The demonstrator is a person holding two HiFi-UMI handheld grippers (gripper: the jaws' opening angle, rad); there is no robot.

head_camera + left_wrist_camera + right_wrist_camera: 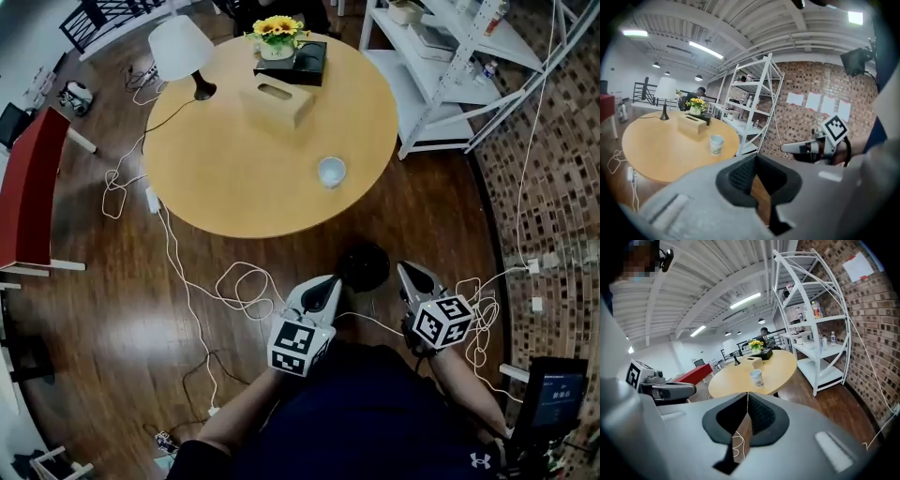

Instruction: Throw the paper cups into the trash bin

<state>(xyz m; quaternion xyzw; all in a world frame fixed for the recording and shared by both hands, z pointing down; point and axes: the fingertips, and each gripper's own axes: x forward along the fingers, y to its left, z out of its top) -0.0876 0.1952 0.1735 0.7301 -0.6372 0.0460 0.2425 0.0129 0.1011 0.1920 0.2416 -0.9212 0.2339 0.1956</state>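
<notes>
Well ahead of left tongs [328, 284], right tongs [409, 274]: cup [331, 172].

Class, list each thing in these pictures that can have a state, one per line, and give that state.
Left tongs: shut, empty.
Right tongs: shut, empty.
White paper cup: upright on the round wooden table, mouth up.
White-shaded table lamp: upright; lit or not, cannot tell.
Tan tissue box: lying flat, no tissue poking out.
Black round bin: upright; open or lidded, cannot tell.
</notes>
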